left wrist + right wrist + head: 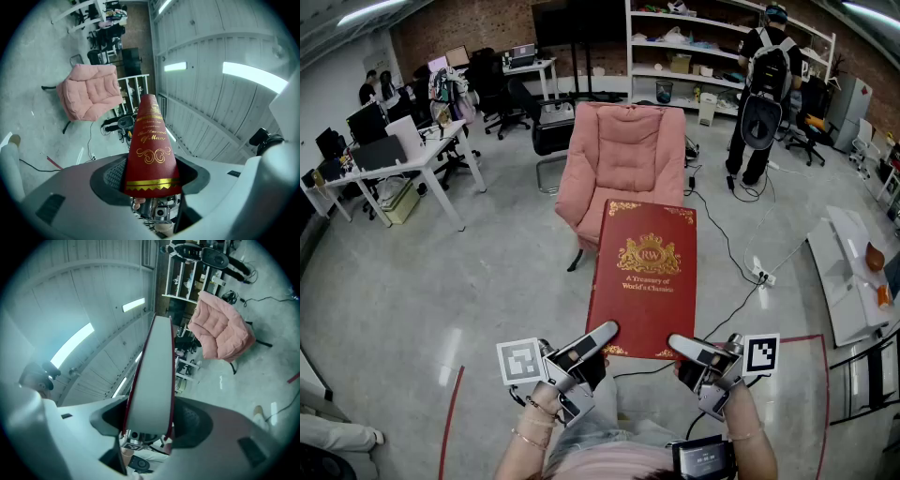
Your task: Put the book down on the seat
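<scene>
A large red book (pixel 643 279) with gold lettering is held flat in the air in front of me, its far end reaching toward the pink armchair (pixel 623 159). My left gripper (pixel 602 337) is shut on the book's near left corner; in the left gripper view the red spine (pixel 151 150) stands clamped between the jaws. My right gripper (pixel 682 346) is shut on the near right corner, where the right gripper view shows the white page edge (pixel 151 380) pinched between the jaws. The armchair's seat (pixel 614 202) is bare. The chair also appears as the armchair (pixel 89 91) and the armchair (pixel 220 329).
Cables (pixel 727 244) and a power strip (pixel 761 275) lie on the floor right of the chair. A person (pixel 764 89) stands by the shelves (pixel 694 47) behind it. A white desk (pixel 403 164) is at the left, a white table (pixel 848 272) at the right. Red tape (pixel 450 412) marks the floor.
</scene>
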{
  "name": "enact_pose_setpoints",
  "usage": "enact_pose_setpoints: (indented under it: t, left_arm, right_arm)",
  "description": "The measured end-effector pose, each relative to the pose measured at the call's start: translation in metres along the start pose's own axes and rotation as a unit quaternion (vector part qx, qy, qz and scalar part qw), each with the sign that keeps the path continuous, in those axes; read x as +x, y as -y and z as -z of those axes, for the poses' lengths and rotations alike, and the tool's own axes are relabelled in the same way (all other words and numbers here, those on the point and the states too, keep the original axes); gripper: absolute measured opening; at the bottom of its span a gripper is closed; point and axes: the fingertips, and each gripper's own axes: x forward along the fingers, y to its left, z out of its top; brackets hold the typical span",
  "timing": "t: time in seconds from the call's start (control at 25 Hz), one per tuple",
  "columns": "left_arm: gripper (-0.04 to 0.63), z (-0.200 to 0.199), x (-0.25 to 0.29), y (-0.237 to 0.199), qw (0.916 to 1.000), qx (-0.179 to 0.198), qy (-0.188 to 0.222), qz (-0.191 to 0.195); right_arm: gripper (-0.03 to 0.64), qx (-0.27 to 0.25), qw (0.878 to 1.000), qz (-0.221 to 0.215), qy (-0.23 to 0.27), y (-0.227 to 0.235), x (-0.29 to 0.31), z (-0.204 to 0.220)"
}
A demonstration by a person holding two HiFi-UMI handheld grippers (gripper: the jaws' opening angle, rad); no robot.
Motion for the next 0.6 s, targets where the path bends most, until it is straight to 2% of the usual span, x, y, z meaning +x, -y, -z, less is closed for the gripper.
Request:
enact_pose_setpoints:
  t: [0.32,0.6]
  left_arm:
    - [0.245,0.0,0.005,-0.008,0.9999,-0.011,0.001,-0.001]
    - [0.245,-0.031,0.029,-0.02,0.9999,-0.015,-0.003,-0.004]
  right_arm:
    - [0.285,0.006,1.0,0.002,0.005,0.008,-0.002,-0.005]
    - [0.285,0.011,1.0,0.003,0.008,0.023,0.014,-0.036]
